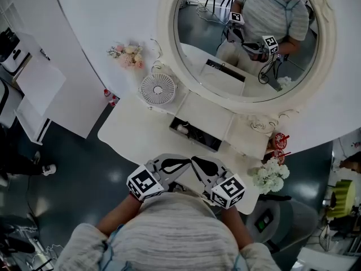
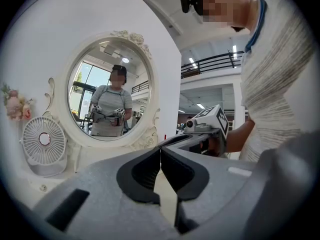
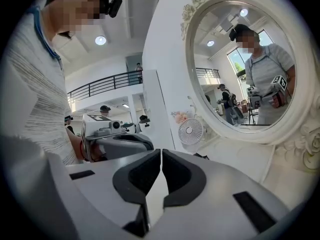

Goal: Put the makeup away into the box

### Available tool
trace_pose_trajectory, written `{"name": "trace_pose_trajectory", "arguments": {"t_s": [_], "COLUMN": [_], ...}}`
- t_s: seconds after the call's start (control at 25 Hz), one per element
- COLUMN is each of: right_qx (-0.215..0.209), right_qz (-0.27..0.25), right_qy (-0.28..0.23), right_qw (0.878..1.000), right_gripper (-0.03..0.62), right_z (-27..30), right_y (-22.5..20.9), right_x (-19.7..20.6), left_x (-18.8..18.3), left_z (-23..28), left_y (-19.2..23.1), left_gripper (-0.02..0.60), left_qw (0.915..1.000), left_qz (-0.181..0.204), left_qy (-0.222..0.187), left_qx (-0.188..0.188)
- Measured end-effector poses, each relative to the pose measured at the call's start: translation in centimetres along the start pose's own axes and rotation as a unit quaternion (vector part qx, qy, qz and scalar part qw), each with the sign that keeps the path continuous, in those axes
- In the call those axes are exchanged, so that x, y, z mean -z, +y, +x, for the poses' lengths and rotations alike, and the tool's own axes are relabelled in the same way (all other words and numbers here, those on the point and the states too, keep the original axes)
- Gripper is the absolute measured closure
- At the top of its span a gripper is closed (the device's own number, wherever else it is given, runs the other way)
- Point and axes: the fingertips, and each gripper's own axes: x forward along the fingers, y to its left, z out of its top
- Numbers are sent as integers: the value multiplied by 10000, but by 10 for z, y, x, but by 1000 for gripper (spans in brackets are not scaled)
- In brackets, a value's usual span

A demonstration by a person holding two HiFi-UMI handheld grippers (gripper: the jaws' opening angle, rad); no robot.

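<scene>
Where the white dressing table (image 1: 135, 131) curves out from the wall, a big oval mirror (image 1: 225, 44) stands at its back and shows the person holding both tools. Below the mirror's frame sits the box (image 1: 203, 144), open, its dark inside facing up. A round white fan (image 1: 158, 88) stands just to its left, and a bunch of white flowers (image 1: 271, 175) sits at the table's right end.

Over the table's near edge, close to the person's chest, the left tongs (image 1: 183, 161) and right tongs (image 1: 198, 161) point inward, tips almost meeting. Each one's own view shows its jaws pressed together with nothing between them. The box lies beyond their tips, toward the mirror and apart from both.

Some makeup (image 1: 181, 127) lies in the box's left end, too small to tell apart.
</scene>
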Motion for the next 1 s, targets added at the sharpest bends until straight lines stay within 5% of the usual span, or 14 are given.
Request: {"name": "trace_pose_trajectory", "arguments": {"t_s": [1.0], "right_qx": [214], "right_qz": [-219], "right_qy": [-46], "right_qw": [9995], "right_gripper": [586], "right_z": [-3], "right_y": [-7], "right_x": [-4], "left_x": [0], "left_z": [0], "left_y": [-1], "left_gripper": [566], "left_qw": [9999], "left_qz": [-46], "left_qy": [12], "left_qx": [-124]}}
